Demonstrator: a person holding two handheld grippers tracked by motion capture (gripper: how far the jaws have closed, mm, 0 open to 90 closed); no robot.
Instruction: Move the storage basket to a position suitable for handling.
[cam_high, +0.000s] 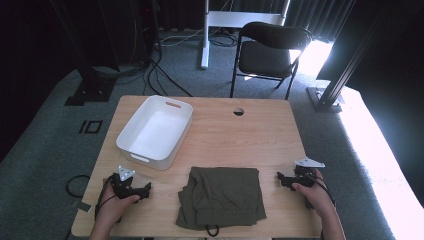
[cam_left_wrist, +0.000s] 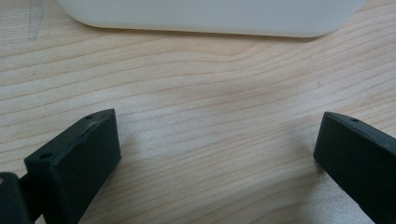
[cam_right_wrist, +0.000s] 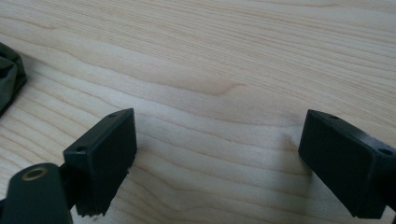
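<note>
The near edge of the folded olive-green garment (cam_high: 221, 196) runs close to the bottom of the high view, where a dark loop of cord pokes out from under it, and what kind of garment it is cannot be made out. In the right gripper view just a dark sliver of the cloth (cam_right_wrist: 9, 79) shows at the left edge; in the left gripper view the white bin (cam_left_wrist: 210, 16) is cut off by the top edge. The garment lies at the near middle of the table (cam_high: 260, 132), between the two claws and well apart from each. The left gripper (cam_high: 145, 189) rests near the table's near left corner, just near of the white bin (cam_high: 156, 131), its jaws spread wide and empty over bare wood. The right gripper (cam_high: 281, 179) sits near the right edge, also wide open and holding nothing. The table is pale wood with a round hole near its far edge. Beyond it stand a black folding chair (cam_high: 267, 50) on grey carpet, dark curtains and loose cables.
</note>
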